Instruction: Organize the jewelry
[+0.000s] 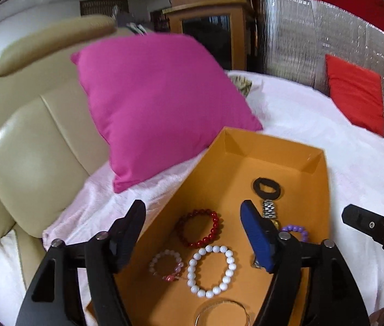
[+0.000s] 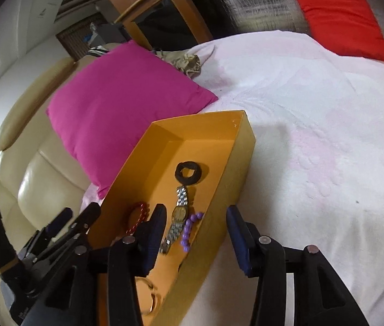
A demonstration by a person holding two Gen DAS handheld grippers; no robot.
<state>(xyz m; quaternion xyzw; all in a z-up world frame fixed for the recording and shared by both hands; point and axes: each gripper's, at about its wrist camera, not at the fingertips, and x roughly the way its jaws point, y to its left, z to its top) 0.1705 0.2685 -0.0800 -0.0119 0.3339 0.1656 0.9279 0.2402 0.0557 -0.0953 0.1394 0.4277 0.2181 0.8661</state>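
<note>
An open orange cardboard box [image 1: 249,163] sits on a pale pink blanket [image 1: 327,125], filling the lower middle of the left wrist view. It is long and shallow with plain walls, and its long axis runs from the bottom of the frame up and slightly right, the far end just beside a magenta pillow [image 1: 151,103].

Inside, near the bottom, lie a white bead bracelet [image 1: 211,271], a pale pink bead bracelet [image 1: 166,265] to its left and a dark red bead bracelet [image 1: 197,227] above them. A thin gold bangle [image 1: 223,312] shows at the bottom edge. Further up is a black fabric hair tie [image 1: 267,188], and just below it a silver-and-gold wristwatch [image 2: 178,214], stretched out flat with its band running lengthwise along the box, one end nearly touching the hair tie. A purple bead bracelet [image 2: 189,231] lies just beside the watch on its right.

The left gripper [image 1: 192,233] hangs over the near end of the box with its tongs spread wide and nothing between them. The right gripper [image 2: 196,231] is also parted and holds nothing; its left finger is over the inside of the box and its right finger outside the box wall, above the blanket.

A red cushion [image 1: 355,92] leans in the upper right, and a cream leather sofa [image 1: 28,146] fills the left.
</note>
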